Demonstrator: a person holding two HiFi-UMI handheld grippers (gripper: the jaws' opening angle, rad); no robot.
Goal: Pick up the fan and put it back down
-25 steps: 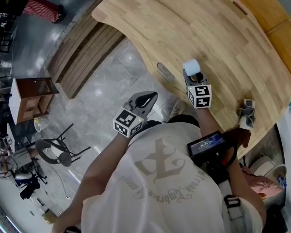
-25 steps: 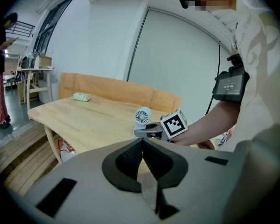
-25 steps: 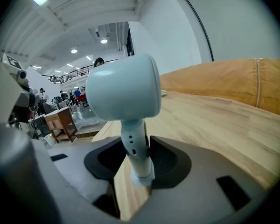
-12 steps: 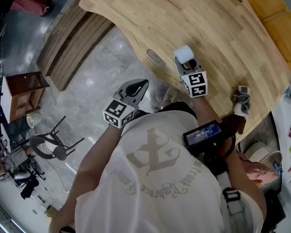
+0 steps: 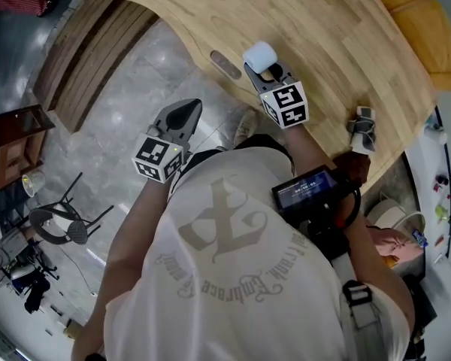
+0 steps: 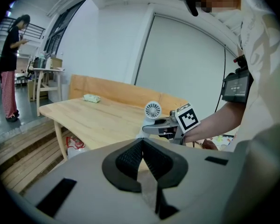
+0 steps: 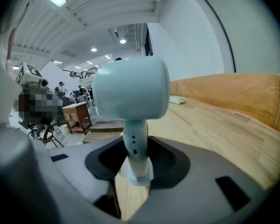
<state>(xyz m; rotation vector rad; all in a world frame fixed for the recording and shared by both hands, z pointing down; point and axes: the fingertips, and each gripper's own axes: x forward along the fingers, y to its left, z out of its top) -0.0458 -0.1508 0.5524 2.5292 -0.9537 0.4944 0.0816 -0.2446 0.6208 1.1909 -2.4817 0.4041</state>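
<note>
Right gripper view: right gripper (image 7: 136,161) has just been closing its jaws, and they're clamped on the fan's stem.
Fan (image 7: 130,94): upright, white head up top, just inside the wooden table's (image 5: 327,32) near edge.
Left gripper (image 6: 142,147): jaws pressed together, nothing between them, held off the table's edge, over the floor.
</note>
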